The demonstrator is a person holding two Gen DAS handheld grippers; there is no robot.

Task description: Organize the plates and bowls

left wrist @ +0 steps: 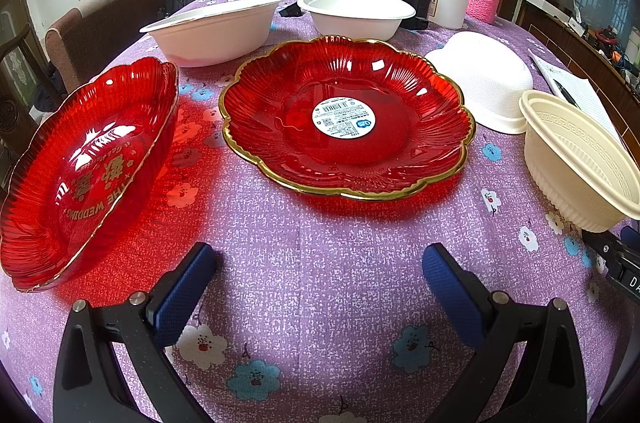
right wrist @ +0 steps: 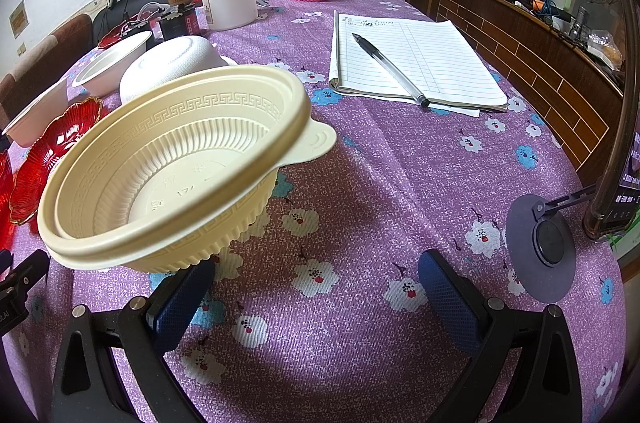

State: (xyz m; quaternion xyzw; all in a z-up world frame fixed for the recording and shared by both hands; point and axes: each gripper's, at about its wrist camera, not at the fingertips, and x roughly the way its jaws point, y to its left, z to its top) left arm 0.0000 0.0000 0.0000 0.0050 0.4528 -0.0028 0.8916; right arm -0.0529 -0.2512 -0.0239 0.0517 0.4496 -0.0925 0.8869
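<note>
Scalloped red glass plate lying gilt-rimmed on my purple floral tablecloth, ribbed cream plastic bowl sitting tilted, left gripper and right gripper both gaping wide, pinching nothing.

Both wrist views look forward, low over the tablecloth, sharing the cream bowl.

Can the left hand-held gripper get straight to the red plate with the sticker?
Probably yes: the left hand-held gripper is open, and only bare tablecloth lies between it and the red plate.
</note>
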